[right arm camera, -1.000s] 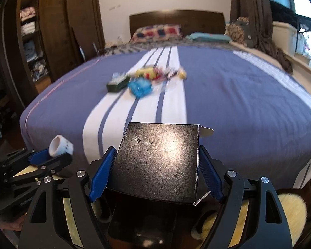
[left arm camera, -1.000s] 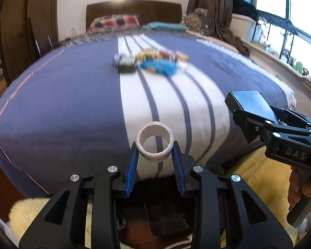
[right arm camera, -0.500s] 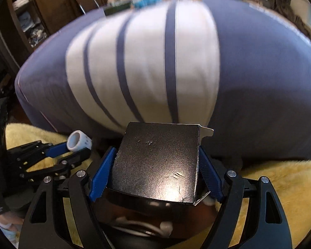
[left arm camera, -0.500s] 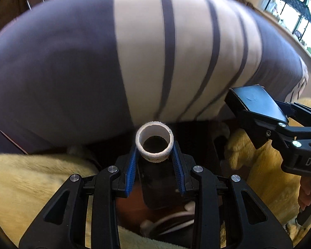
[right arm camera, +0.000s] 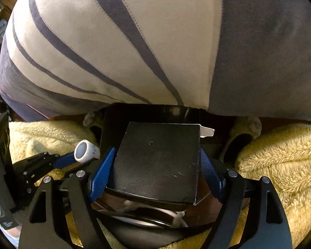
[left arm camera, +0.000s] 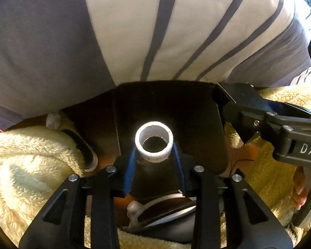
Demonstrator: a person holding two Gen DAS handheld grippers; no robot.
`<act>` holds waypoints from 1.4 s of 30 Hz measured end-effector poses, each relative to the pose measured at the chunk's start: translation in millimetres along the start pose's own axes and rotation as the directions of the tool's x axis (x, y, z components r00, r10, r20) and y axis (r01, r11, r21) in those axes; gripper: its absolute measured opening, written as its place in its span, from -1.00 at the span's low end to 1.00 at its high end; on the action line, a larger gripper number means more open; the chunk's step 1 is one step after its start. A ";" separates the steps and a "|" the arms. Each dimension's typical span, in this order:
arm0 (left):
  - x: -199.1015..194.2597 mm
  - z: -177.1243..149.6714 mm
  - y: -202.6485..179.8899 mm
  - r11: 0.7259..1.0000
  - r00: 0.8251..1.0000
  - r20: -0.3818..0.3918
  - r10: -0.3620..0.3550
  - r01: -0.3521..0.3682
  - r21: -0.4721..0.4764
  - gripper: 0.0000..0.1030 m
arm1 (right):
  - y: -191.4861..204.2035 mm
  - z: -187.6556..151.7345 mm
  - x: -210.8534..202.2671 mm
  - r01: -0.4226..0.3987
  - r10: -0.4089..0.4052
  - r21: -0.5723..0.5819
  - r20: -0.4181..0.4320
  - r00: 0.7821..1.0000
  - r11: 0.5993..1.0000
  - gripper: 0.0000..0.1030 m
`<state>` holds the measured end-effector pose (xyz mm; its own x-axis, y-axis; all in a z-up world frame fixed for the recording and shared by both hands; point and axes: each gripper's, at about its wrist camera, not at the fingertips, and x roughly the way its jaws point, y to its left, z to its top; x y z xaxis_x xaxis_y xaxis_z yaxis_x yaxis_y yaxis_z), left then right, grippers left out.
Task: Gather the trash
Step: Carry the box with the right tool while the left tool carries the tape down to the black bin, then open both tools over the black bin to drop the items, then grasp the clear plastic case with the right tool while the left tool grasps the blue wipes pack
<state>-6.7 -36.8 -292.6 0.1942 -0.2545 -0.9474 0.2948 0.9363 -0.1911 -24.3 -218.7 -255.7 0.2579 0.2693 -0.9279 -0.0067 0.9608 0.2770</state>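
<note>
My left gripper [left arm camera: 154, 155] is shut on a white tape roll [left arm camera: 154, 144], held with its hole facing the camera above a dark open bin [left arm camera: 165, 108] on the floor by the bed. My right gripper [right arm camera: 157, 164] is shut on a flat black cardboard box [right arm camera: 157, 161], also over the bin [right arm camera: 151, 112]. The right gripper and its box [left arm camera: 240, 97] show at the right of the left wrist view. The left gripper with the tape roll [right arm camera: 86, 151] shows at the left of the right wrist view.
The bed with a blue and white striped cover [left arm camera: 134, 31] hangs over just beyond the bin. Fluffy yellow slippers or rug [left arm camera: 31, 155] lie left and right [right arm camera: 280, 155] of the bin. A white-rimmed dark object [left arm camera: 168, 205] sits below the grippers.
Both grippers have tilted down from the bed top to its foot. The bin and yellow fluff have come into view. Both still hold their items.
</note>
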 end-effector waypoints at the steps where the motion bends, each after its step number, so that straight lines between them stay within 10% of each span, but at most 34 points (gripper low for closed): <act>1: 0.5 -1.3 0.4 1.000 1.000 0.001 0.002 -0.002 0.001 -0.15 | 1.6 1.2 -1.7 -0.003 0.003 0.000 0.001 1.000 1.000 0.64; 5: -0.7 -0.2 -1.7 1.000 1.000 0.018 0.024 -0.024 0.004 0.24 | 2.2 3.9 -3.5 0.004 -0.004 0.001 0.015 1.000 1.000 0.81; 16: -45.1 6.4 -1.1 0.997 0.986 0.156 0.067 -0.073 0.038 0.43 | -1.8 14.2 -63.9 0.030 -0.033 0.022 0.202 0.979 0.999 0.82; 24: -111.1 21.7 -7.3 0.987 0.931 0.346 0.119 -0.149 0.060 0.59 | 12.9 25.0 -149.4 0.095 -0.068 -0.026 0.518 0.853 0.995 0.92; 31: -163.3 49.6 -3.4 0.981 0.866 0.476 0.155 -0.191 0.028 0.67 | 25.3 59.0 -177.4 0.247 -0.144 -0.085 0.614 0.776 0.965 0.93; 42: -174.5 101.5 4.6 0.982 0.849 0.502 0.163 -0.190 0.002 0.68 | 27.8 127.0 -144.7 0.220 -0.132 -0.105 0.531 0.837 0.970 0.71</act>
<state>55.8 -12.7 -102.1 0.6831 -0.1848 -0.7066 0.2545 0.9670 -0.0069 60.9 -239.3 -82.0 0.7299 0.0640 -0.6805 -0.0517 0.9979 0.0384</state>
